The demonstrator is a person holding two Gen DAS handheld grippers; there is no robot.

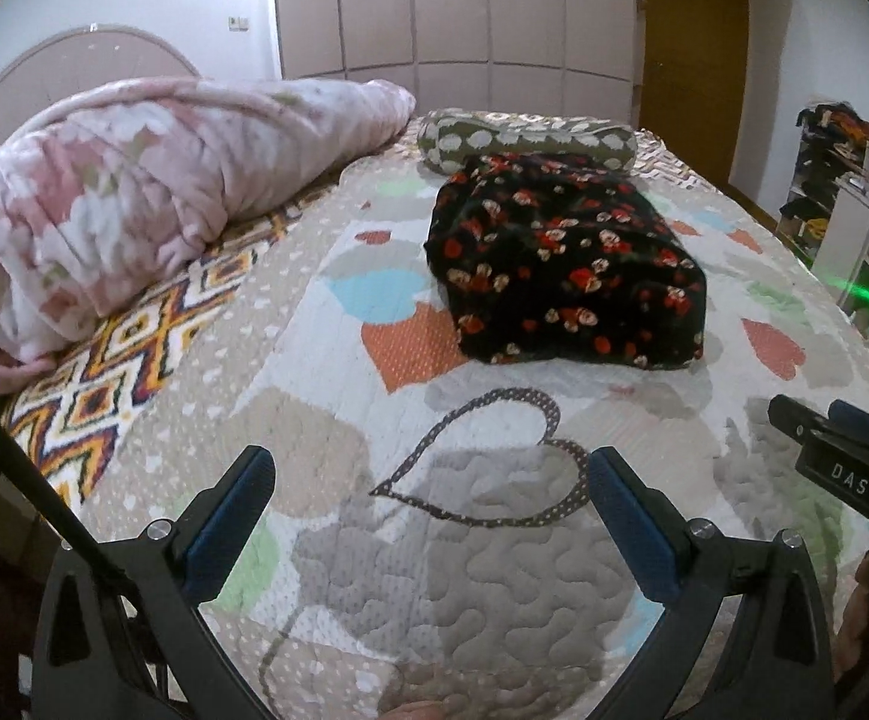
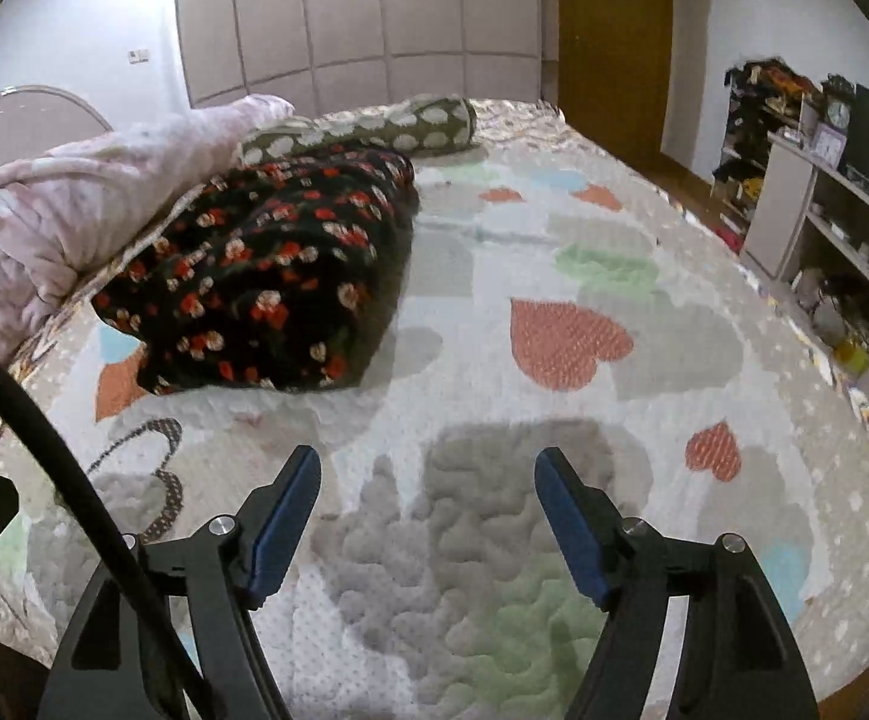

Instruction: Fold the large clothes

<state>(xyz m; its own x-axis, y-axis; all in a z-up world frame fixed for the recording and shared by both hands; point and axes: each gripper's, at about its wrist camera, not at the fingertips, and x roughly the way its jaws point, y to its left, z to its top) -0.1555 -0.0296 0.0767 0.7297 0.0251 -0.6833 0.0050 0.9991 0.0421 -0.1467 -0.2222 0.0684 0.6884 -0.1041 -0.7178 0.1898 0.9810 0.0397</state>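
Note:
A black garment with red and white flowers (image 1: 566, 264) lies folded in a thick bundle on the quilted bed cover (image 1: 326, 420). It also shows in the right wrist view (image 2: 272, 276), at the upper left. My left gripper (image 1: 428, 468) is open and empty, held over the cover a short way in front of the garment. My right gripper (image 2: 428, 474) is open and empty, over the cover to the right of the garment. The right gripper's body shows at the right edge of the left wrist view (image 1: 842, 450).
A rolled pink floral blanket (image 1: 134, 198) lies at the left of the bed. A green bolster pillow with white spots (image 1: 524, 141) lies behind the garment. Shelves with clutter (image 2: 824, 222) stand to the right of the bed. Wardrobe doors (image 1: 452, 6) and a wooden door (image 1: 692, 60) are behind.

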